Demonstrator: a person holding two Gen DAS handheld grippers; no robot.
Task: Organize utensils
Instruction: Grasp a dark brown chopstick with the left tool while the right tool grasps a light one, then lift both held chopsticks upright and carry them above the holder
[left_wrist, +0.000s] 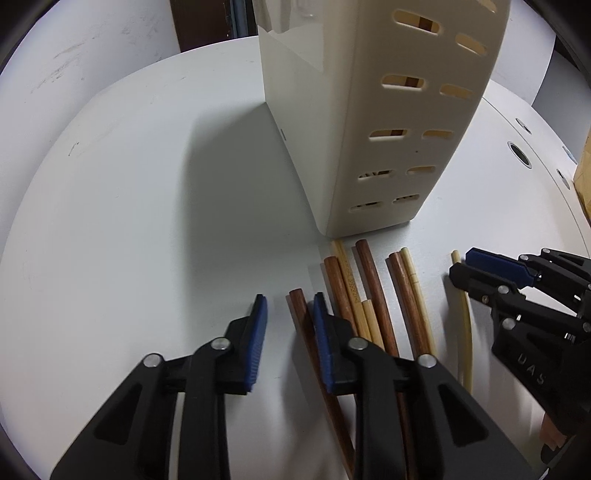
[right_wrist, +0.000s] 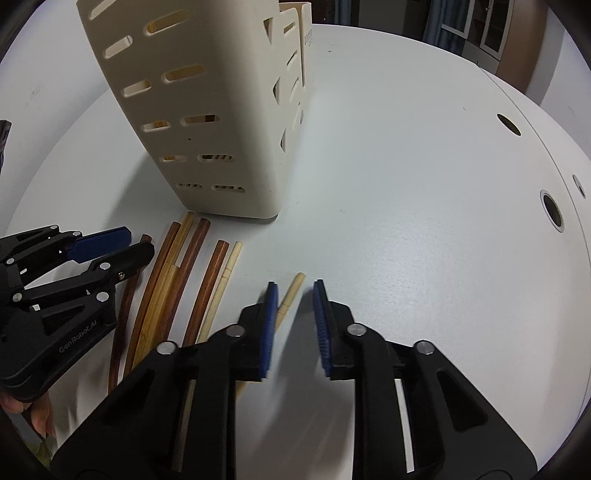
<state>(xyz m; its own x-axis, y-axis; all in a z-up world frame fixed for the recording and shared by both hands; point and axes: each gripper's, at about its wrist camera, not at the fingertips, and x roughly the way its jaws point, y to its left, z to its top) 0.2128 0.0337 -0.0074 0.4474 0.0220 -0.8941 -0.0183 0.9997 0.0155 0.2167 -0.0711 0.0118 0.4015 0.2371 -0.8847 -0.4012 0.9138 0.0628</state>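
Chopsticks (left_wrist: 373, 291) lie in loose row on table (left_wrist: 147, 221), just ahead of both claws, before slotted holder (left_wrist: 369, 129). Left claw (left_wrist: 290, 306) part open, empty, astride dark stick. Right claw (right_wrist: 295, 295) part open around pale stick (right_wrist: 291, 291), pads clear. Judged light, stiff, slippery; grip mid-shaft.

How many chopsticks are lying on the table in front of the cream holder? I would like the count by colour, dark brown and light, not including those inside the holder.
dark brown chopsticks: 4
light chopsticks: 4
Total: 8
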